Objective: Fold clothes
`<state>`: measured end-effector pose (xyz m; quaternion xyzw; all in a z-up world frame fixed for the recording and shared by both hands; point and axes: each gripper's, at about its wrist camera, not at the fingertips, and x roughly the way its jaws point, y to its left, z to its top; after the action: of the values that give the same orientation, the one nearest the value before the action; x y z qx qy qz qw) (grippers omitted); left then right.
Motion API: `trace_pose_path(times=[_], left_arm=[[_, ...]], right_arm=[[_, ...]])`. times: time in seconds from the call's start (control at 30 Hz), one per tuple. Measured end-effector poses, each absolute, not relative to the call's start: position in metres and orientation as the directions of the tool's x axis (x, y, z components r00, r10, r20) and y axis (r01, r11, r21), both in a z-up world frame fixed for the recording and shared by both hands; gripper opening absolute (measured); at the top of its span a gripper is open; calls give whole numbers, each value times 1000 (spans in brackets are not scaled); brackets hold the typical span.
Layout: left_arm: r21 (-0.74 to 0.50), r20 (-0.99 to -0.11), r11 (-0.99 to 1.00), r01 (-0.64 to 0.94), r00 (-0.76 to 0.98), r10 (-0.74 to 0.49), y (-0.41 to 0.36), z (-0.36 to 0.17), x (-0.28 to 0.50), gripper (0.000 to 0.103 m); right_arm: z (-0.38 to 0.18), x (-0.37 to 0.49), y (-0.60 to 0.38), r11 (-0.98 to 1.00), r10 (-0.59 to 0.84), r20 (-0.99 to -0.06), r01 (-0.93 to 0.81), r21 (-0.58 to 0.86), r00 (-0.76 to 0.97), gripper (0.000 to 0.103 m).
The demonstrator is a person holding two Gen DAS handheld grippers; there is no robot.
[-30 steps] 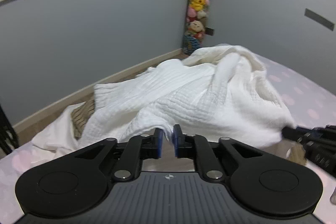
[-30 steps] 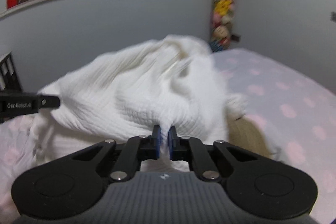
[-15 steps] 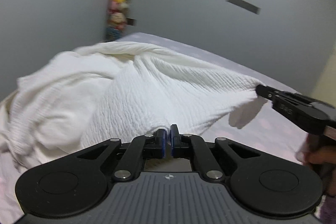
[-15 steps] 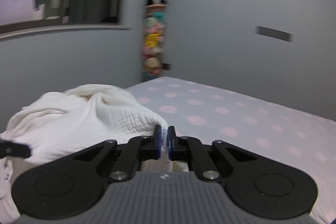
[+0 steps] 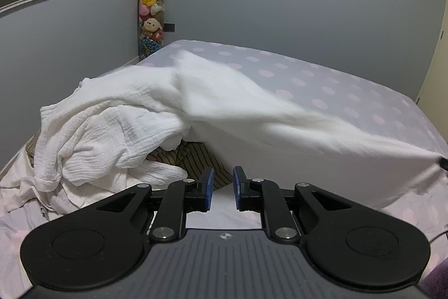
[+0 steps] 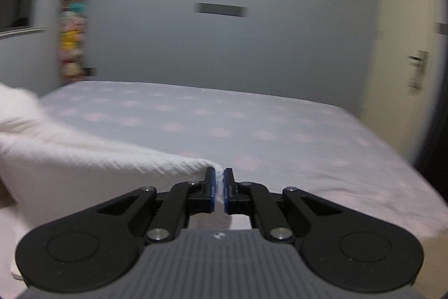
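one grip only: right gripper (image 6: 219, 188) clenched on white crinkled muslin garment (image 5: 252, 114) corner, left gripper (image 5: 221, 188) released; risks dragging striped brown cloth (image 5: 193, 159) along.

A bed (image 5: 350, 91) in a lilac sheet with pale pink dots carries the heap: crumpled white clothes (image 5: 106, 131) piled at its left side (over a brown striped garment (image 5: 193, 159)), the right half of the sheet bare.

Dim, even indoor light; right view motion-blurred, fisheye-curved edges.
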<state>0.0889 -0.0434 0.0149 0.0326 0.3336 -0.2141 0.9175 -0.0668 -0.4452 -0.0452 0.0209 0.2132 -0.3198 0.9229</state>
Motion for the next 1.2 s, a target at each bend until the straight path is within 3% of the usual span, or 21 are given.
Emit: trace_pose_path(times=[0.23,0.37,0.43,0.5,0.6,0.9,1.2], left_arm=[[-43,-667,875,483,638,-385,-77,11,95,22],[-8,-700,845,534,601,-387,-99,-1,98,26],[18,-711,834,551,593,-377,-104,-8,97,29],[36,-720,827,561,589,-367,-107,-13,101,32],[60,-729,825,561,590,-348,-110,-19,100,44],[79,-781,780,620,525,-337,-129,-52,135,47],[75,-807,753,654,483,-339,-158,-93,183,48]], right_arm=[[-54,-151,-505,626,-729,-454,767,-141,512,7],[-67,-178,-521,662,-646,-563,746,-78,515,11],[-72,-188,-525,677,-606,-601,735,-44,522,15],[-69,-178,-513,683,-617,-577,728,-56,535,36],[-62,-175,-503,727,-592,-547,685,-46,591,40],[-69,-104,-431,916,-303,-575,399,44,760,46],[-94,-13,-340,994,-37,-624,91,55,781,58]])
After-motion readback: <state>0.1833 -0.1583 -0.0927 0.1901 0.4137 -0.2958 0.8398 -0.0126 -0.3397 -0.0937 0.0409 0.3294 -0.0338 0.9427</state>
